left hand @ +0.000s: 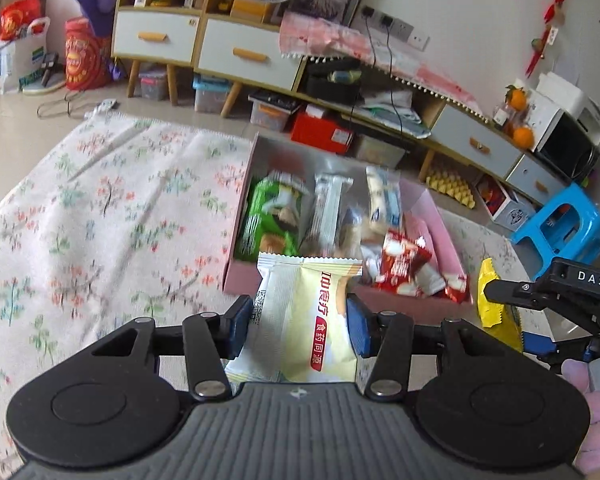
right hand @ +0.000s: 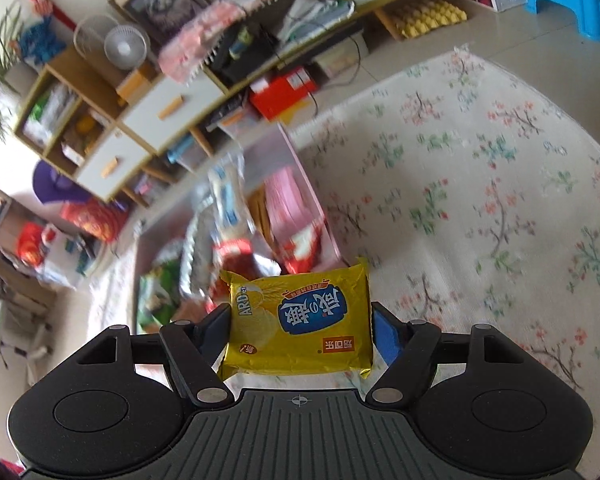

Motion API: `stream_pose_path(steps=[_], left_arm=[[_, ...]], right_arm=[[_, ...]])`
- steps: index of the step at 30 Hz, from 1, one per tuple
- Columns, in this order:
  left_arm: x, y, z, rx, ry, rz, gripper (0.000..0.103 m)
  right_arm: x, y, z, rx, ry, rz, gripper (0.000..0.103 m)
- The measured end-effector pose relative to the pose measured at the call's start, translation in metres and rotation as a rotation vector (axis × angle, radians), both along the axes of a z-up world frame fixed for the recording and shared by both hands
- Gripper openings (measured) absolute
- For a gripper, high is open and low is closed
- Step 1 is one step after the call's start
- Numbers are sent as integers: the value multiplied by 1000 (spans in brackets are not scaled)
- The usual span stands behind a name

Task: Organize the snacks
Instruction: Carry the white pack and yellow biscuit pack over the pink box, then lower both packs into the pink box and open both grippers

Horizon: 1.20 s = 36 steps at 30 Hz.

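Left wrist view, left to right: a floral cloth fills the left of the frame; at lower centre we see the left gripper closed on a cream snack packet, its pads pressing both edges. Just above it, at centre, lies the pink box, already holding green, white and red packets. At the right edge the right gripper enters the frame. Right wrist view: the pink box sits left of centre, blurred, and the right gripper at lower centre is closed on a yellow snack packet. We judge the step in hand to be carrying both packets to the box; the next move calls for bringing each over a free part of the box, then opening the gripper to release.
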<state>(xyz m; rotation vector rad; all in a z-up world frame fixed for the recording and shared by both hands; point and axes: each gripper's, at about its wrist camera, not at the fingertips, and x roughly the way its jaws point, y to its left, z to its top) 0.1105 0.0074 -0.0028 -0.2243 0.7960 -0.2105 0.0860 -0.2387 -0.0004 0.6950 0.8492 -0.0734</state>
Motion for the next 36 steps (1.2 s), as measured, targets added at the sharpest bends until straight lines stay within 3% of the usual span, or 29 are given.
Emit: stream_pose_path(steps=[10,17,26,28,31,36], left_arm=[[58,-21,2,170,-71,-51,46],[95,-27,-9,187,-94,-71,46],[118,-39,-18,188,-112,-92,47],[120,-40,-18,191,-120,-102,49],[117,-43,-18,216,-145,-108,71],[110,-43,-16,234,-147,-115,84]], right_arm=[[56,-8,2,46,-31,9,73],[83,-11,-12,60,-94,33,74],[98,-13,-26,83,-107,74,75],[98,-12,-26,82,-115,87,76],[100,-13,-25,96,-122,92,87],[97,-16,-22,103,-132,86,88]])
